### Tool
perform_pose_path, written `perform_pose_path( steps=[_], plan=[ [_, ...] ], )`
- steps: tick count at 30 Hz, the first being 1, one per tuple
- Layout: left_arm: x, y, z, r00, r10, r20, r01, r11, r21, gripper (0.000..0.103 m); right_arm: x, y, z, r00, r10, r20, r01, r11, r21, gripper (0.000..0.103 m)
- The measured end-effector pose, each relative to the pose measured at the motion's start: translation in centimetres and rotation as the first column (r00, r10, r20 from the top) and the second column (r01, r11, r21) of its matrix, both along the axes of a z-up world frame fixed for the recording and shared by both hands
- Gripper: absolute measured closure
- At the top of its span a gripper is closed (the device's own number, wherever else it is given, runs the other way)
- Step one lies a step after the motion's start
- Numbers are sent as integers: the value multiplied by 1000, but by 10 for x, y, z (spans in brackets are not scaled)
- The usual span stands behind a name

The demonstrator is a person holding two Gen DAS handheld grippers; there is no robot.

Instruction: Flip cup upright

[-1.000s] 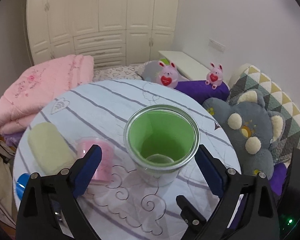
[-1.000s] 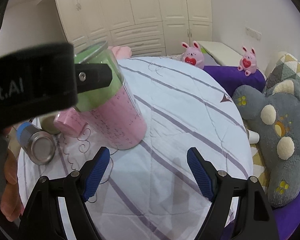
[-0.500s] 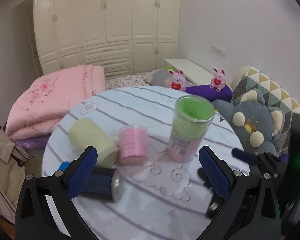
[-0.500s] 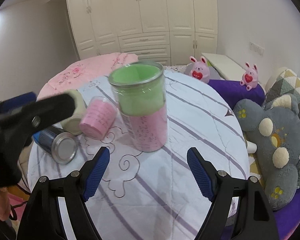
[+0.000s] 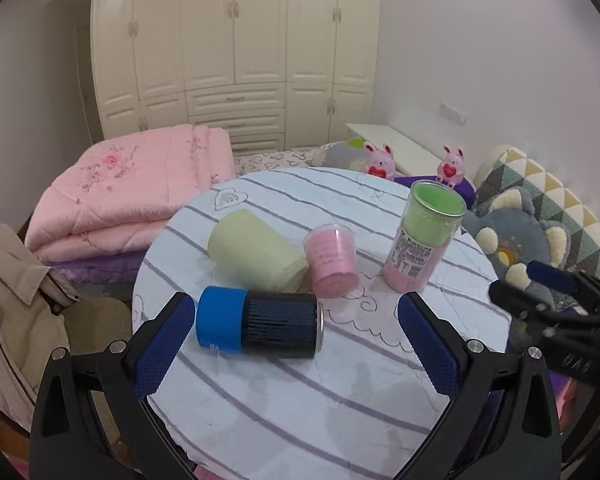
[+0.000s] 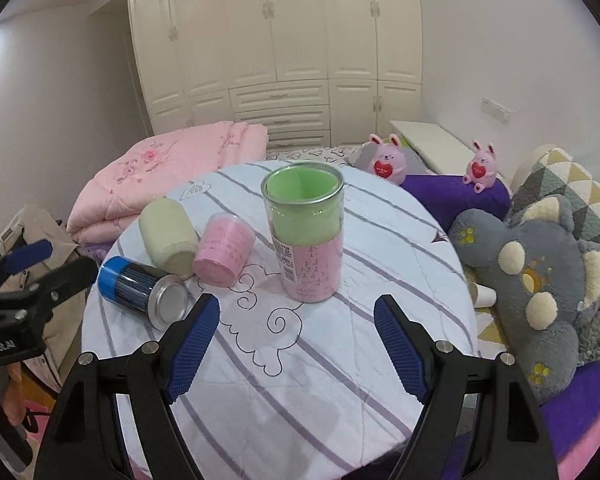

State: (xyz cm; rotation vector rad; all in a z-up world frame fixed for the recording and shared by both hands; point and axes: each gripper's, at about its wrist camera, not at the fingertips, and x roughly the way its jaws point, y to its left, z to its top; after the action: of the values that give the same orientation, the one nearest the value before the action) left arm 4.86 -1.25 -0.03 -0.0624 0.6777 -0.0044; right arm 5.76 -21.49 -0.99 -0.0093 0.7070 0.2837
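Note:
A clear cup with a green and pink lining [image 5: 422, 236] [image 6: 306, 236] stands upright on the round table [image 5: 300, 392] [image 6: 300, 380], mouth up. A small pink cup [image 5: 332, 260] [image 6: 224, 250], a pale yellow cup [image 5: 256, 250] [image 6: 168, 236] and a dark cup with a blue end [image 5: 260, 322] [image 6: 140, 284] lie on their sides left of it. My left gripper [image 5: 294, 342] is open and empty, just before the dark cup. My right gripper [image 6: 296, 338] is open and empty, before the upright cup.
A striped quilted cloth covers the table. A folded pink quilt [image 5: 132, 184] lies behind left. A grey plush toy [image 6: 540, 276] and pillows sit to the right, with a paper cup [image 6: 482, 294] beside it. A beige coat [image 5: 16, 308] hangs at left.
My left gripper has drawn back and away from the green and pink cup, which stays upright on the table. My right gripper has also pulled back a little.

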Motion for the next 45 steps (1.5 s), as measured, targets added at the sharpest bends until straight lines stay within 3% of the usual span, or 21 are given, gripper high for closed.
perform_pose_path(
  steps=[9,20,30,41,45],
  plan=[
    [-22,10,-2,1000,-17,-6,17,1000,-3,0,-24,3,22,999,-42,25,42,999,-6,22],
    [-37,36,-10,1000,28,-11,-29,997,-73,0,-41,36,21,999,11,32,-9,999,-53,22],
    [-34,26,-8,999,49,-4,-49,995,-83,0,-36,31,14,998,53,37,-54,998,12,22],
    [-8,6,-7,992,128,20,-128,992,-10,0,-5,33,2,988,134,76,-138,989,45,22],
    [-2,-4,-8,985,168,42,-170,984,47,0,4,28,4,986,143,81,-148,987,58,22]
  ],
)
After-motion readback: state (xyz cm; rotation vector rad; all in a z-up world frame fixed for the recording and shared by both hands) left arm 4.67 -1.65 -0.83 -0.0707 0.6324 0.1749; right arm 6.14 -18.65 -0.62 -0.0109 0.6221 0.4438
